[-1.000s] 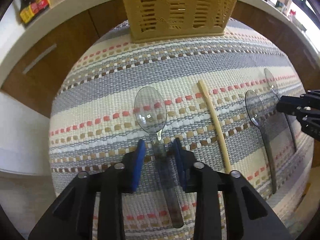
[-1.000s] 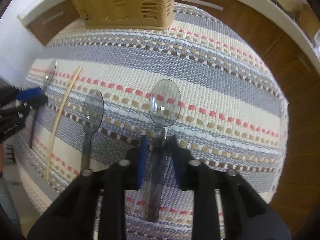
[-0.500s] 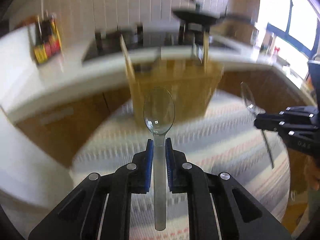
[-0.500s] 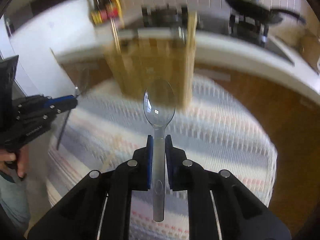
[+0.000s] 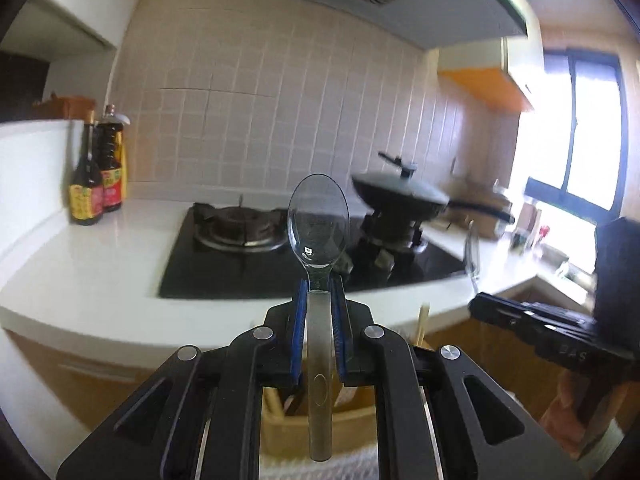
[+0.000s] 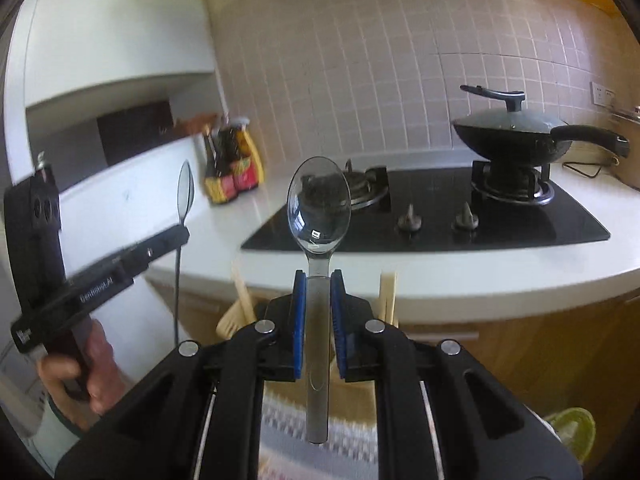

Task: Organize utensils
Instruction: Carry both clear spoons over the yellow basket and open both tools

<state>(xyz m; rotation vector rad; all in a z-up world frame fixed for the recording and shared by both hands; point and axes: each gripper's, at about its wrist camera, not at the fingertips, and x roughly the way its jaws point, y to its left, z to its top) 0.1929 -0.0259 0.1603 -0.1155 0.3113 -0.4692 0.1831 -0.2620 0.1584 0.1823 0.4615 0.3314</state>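
My left gripper [image 5: 319,292] is shut on a clear plastic spoon [image 5: 318,220], held upright with the bowl up. My right gripper [image 6: 319,280] is shut on a second clear spoon [image 6: 319,204], also upright. Each gripper shows in the other's view: the right gripper [image 5: 476,306] holds its spoon [image 5: 472,250] at the right of the left wrist view, and the left gripper [image 6: 182,236] holds its spoon [image 6: 185,192] at the left of the right wrist view. The yellow utensil basket [image 5: 360,428] lies below the left gripper, with wooden utensils [image 6: 242,292] sticking up from it.
A white counter [image 5: 100,276] carries a black gas hob [image 6: 500,224] with a lidded wok [image 6: 516,136] and sauce bottles [image 5: 98,184]. The striped mat [image 6: 352,440] shows under the grippers. A window [image 5: 576,136] is at the right.
Both grippers shut on their spoons, lifted them off the striped mat and tilted them upright. The views swung from the mat up to the kitchen counter and wall.
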